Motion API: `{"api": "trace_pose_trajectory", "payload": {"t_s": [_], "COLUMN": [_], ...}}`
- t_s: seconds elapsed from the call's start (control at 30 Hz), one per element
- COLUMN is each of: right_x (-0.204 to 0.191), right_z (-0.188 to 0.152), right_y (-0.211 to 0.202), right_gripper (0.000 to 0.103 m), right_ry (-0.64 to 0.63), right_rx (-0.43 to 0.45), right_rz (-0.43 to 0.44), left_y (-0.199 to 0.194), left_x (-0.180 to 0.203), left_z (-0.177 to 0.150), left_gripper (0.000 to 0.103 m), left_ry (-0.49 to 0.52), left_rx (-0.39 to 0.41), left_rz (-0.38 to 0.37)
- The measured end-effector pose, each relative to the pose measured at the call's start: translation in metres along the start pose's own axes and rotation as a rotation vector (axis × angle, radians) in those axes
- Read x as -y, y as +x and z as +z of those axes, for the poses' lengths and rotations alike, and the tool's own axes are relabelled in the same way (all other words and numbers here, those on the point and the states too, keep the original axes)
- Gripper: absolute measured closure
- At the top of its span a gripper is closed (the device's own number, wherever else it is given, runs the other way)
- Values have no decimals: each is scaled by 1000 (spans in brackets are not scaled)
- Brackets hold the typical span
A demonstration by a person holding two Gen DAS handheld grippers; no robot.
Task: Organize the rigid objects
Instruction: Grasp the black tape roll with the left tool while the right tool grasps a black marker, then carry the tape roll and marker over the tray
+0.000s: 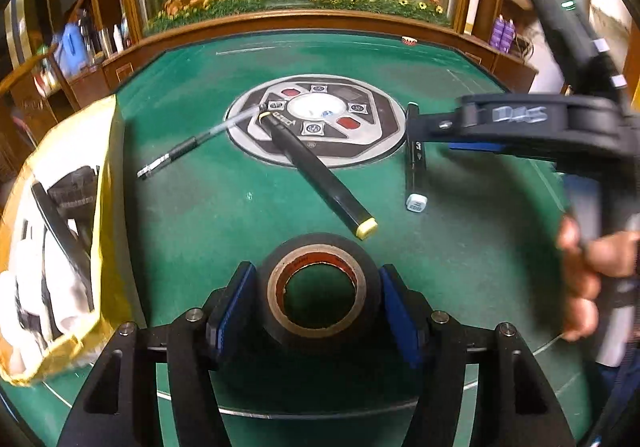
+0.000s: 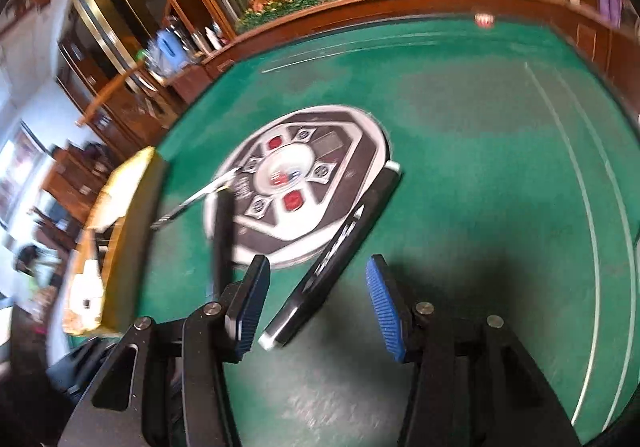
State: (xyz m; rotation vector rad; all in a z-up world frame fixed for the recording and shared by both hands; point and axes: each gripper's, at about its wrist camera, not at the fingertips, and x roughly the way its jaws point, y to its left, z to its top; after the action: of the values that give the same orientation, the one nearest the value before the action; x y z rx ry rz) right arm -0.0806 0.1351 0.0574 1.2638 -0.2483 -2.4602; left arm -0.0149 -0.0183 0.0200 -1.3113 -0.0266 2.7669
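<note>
My left gripper (image 1: 316,301) is shut on a black tape roll (image 1: 320,289), held above the green table (image 1: 200,231). A black marker with a yellow cap (image 1: 320,183) and a thin silver pen (image 1: 200,141) lie across the round centre panel (image 1: 316,119). A black marker with a white cap (image 1: 413,159) lies to the right. My right gripper (image 2: 316,303) is open, its blue pads either side of that white-capped marker (image 2: 340,251), above it. It also shows in the left wrist view (image 1: 416,129).
A yellow box (image 1: 56,247) holding white and black items stands at the table's left; it also shows in the right wrist view (image 2: 116,247). A wooden rail (image 1: 304,17) and a glass plant display border the far side. A person's hand (image 1: 588,271) is at right.
</note>
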Motion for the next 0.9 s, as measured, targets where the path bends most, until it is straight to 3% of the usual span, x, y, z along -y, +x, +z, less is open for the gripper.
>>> {"api": "trace_pose_trajectory", "payload": {"t_s": [0.07,0.13,0.23,0.3,0.47,0.63,0.9], "right_x": [-7,-8,-9,-4,16,4,-33], "right_z": [6,7,7,5,1,-2,-10], "right_y": [13,24,29,25,11,-8,-26], "right_gripper": [55,72,79,89,89,89,89], "right_ry": [-43,-54,-100,-92,12,3,-76], "right_rx": [-18,-52,-49,-53,-47,-9,14], "right_rz": [-86,-114,-156,-116,30,145,259], "left_y": [2,8,9,8,6,1,-18], "left_x": [-1,-2,2,-1,-7,-7,-9], "left_z": [0,0,-1,-2,-2,-1,-3], "left_gripper": [37,37,37,38,38,38,38], "left_ry": [-6,-8,2,-9,-44,-59,-66], "left_rx": [-13,-36,-35,-31,-23,0,42], "left_rz": [-10,-13,1,-9,-29,-2,25]}}
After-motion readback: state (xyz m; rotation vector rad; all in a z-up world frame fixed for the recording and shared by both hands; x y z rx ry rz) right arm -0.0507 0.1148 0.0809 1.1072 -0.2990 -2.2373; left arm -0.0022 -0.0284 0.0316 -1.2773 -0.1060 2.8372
